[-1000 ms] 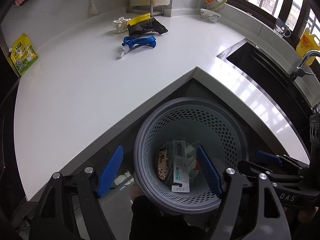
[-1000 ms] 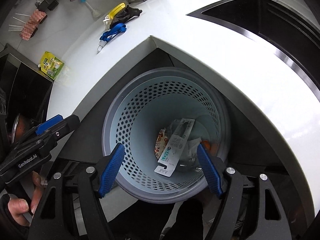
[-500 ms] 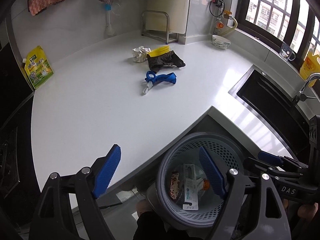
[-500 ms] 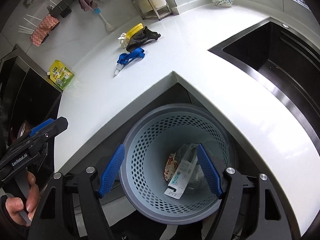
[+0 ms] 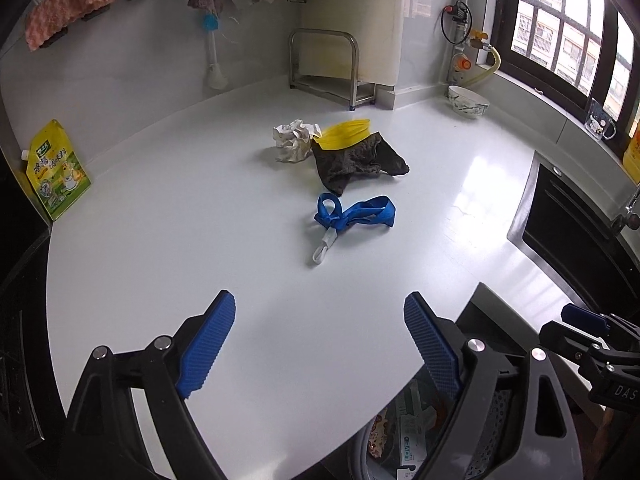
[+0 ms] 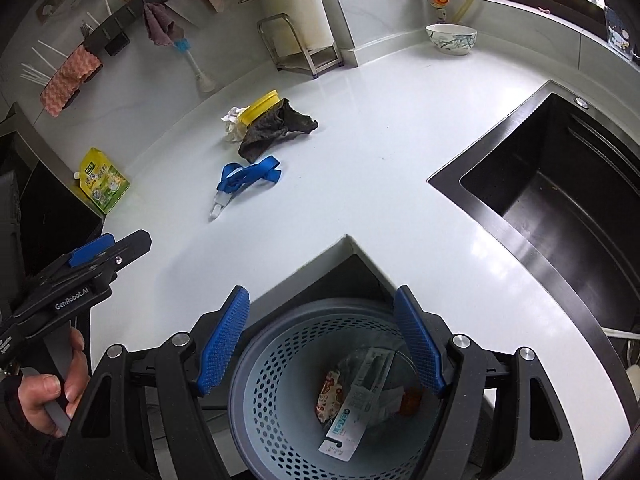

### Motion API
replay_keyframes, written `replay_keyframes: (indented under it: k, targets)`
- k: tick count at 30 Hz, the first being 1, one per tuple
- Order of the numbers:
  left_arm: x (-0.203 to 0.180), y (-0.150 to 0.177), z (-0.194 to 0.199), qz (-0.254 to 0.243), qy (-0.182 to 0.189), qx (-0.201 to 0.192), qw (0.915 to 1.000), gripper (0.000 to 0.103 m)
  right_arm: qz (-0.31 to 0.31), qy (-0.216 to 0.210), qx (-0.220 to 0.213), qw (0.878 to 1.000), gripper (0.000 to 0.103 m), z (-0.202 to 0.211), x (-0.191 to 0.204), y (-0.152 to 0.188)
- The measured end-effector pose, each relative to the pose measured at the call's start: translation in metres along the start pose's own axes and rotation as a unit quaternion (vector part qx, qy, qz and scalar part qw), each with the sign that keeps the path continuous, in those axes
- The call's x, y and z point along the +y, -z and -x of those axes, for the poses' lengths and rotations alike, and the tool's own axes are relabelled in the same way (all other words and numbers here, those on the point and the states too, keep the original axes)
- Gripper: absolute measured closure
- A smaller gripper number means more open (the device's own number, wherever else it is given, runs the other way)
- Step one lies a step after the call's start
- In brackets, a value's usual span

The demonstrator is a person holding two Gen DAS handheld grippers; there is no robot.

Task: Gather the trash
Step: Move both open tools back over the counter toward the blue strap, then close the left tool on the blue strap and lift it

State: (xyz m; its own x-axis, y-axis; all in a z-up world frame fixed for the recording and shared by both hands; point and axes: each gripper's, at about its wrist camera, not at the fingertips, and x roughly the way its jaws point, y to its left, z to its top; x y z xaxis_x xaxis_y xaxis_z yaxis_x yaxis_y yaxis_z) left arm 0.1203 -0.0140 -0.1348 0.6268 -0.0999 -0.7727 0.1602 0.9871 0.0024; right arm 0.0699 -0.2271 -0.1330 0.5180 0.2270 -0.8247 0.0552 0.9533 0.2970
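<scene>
Left tongs (image 5: 318,344): blue ribbed pads spread wide and opening further, nothing between them, poised above the bare front part of the white glossy desk (image 5: 160,240). Seen from the right wrist view, the left tongs (image 6: 108,248) sit at the left edge, gripped by a hand (image 6: 44,396) on the handle.

Right tongs (image 6: 320,350): blue pads spread wide and empty, framing the mouth of the grey perforated plastic waste basket (image 6: 272,392), which stands on the floor in the notch of the desk's front edge. In the left wrist view the right tongs (image 5: 584,320) show only at the right margin.

Basket contents: a long white packet printed with blue lettering (image 6: 356,404) leaning across the inside, a red-and-white patterned wrapper (image 6: 330,394) beside it, crumpled clear film (image 6: 360,360) behind, and a small orange item (image 6: 412,398) to the right. In the left wrist view, the basket (image 5: 492,440) is largely hidden behind the left tongs' right finger.

Trash remaining on the desk, well apart from both tongs: a blue ribbon strap with a white plastic clip (image 5: 352,216); beyond it a dark brown rumpled cloth (image 5: 356,160) overlapping a yellow plastic piece (image 5: 344,134), with a crumpled off-white paper wad (image 5: 292,140) touching on the left.

Other containers: a black recessed sink (image 6: 560,192) on the right; a white patterned ceramic bowl (image 6: 451,38) near the back wall, contents not visible.
</scene>
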Motion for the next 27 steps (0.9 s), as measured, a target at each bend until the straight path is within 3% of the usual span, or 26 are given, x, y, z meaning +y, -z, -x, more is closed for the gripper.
replay_keyframes:
  k: [13, 18, 20, 21, 23, 27]
  targets:
    - [-0.012, -0.038, -0.101, -0.035, 0.033, 0.018, 0.9987, 0.02, -0.053, 0.03, -0.005, 0.998, 0.031, -0.032, -0.013, -0.026]
    - [-0.017, -0.046, -0.128, -0.047, 0.054, 0.045, 0.9964, 0.042, -0.074, 0.044, -0.004, 0.996, 0.031, -0.042, -0.014, -0.033]
    - [-0.017, -0.048, -0.133, -0.049, 0.066, 0.05, 0.9954, 0.057, -0.08, 0.049, -0.004, 0.996, 0.031, -0.046, -0.014, -0.036]
    - [-0.016, -0.049, -0.133, -0.05, 0.069, 0.049, 0.9952, 0.059, -0.082, 0.052, -0.004, 0.995, 0.031, -0.048, -0.013, -0.038]
    - [-0.013, -0.053, -0.135, -0.049, 0.085, 0.053, 0.9938, 0.077, -0.085, 0.056, -0.005, 0.995, 0.031, -0.052, -0.009, -0.042]
    - [-0.003, -0.059, -0.136, -0.047, 0.105, 0.061, 0.9915, 0.079, -0.083, 0.059, -0.013, 0.995, 0.031, -0.059, 0.002, -0.057]
